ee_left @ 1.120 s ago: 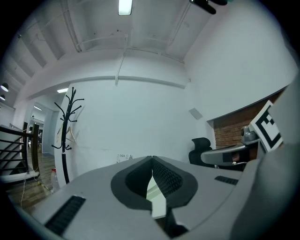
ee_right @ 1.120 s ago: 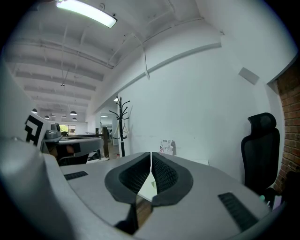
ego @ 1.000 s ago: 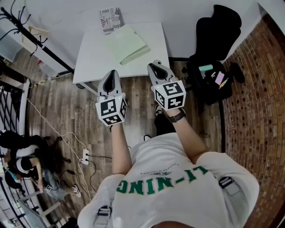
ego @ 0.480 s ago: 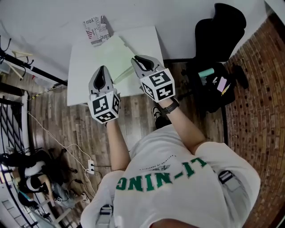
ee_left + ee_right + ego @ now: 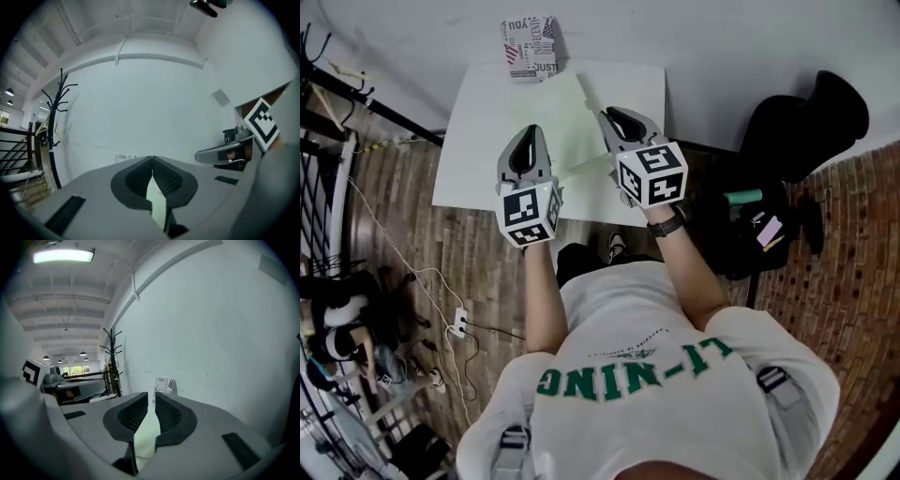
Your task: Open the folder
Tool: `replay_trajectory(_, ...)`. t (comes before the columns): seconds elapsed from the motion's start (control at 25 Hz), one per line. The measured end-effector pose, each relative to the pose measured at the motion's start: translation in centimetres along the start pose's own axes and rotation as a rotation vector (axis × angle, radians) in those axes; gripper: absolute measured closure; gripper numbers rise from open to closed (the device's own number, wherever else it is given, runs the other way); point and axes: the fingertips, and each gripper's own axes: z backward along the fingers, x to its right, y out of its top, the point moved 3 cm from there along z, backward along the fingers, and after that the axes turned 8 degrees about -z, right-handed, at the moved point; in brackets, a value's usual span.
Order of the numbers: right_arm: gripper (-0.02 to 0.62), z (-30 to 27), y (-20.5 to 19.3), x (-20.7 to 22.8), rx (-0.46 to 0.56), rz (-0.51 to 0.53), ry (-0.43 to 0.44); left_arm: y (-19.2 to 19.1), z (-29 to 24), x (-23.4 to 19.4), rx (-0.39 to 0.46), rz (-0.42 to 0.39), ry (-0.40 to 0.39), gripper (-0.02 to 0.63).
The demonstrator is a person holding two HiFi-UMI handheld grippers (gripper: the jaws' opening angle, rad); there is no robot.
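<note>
Folder (image 5: 567, 117) on white table (image 5: 478, 141) — plank floor (image 5: 403, 234)

A white table (image 5: 478, 141) stands against a pale wall (image 5: 722, 37), with a printed box (image 5: 531, 45) bearing lettering upright against that wall at the table's far edge. To the right, a black office chair (image 5: 811, 117) sits near brick-patterned flooring (image 5: 853, 281), just beside a black bag (image 5: 727, 239) that holds a teal object (image 5: 741, 197) and a pink slip (image 5: 766, 230). On the wood-plank floor (image 5: 403, 225) at left, a white power strip (image 5: 457, 323) trails cables. A black coat stand (image 5: 56, 126) rises by the wall, and a long ceiling light (image 5: 63, 256) glows overhead.
</note>
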Motion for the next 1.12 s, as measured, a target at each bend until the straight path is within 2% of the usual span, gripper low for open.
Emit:
replay_trajectory(0.2,0.534,-4.2,-1.5,0.8,-0.078,-0.009,0.02,-1.9,-2.3,-2.3,-0.045,0.017,0.021,0.591)
replay_trajectory(0.36,0.519,-7.7,-1.6,1.6,-0.111,-0.028,0.01,-2.0,-4.9,-4.7,-0.04,0.002,0.007,0.591)
replay_trajectory(0.72,0.46,-13.9,-3.9,2.2,-0.281,-0.044,0.03,-2.2,-9.2,-9.5,-0.05,0.001,-0.031,0.591)
replay_trajectory(1.12,0.36,-17.7,-7.4,4.8,-0.412,-0.127,0.071,-4.8,-13.6,-10.7,-0.112,0.003,-0.095,0.591)
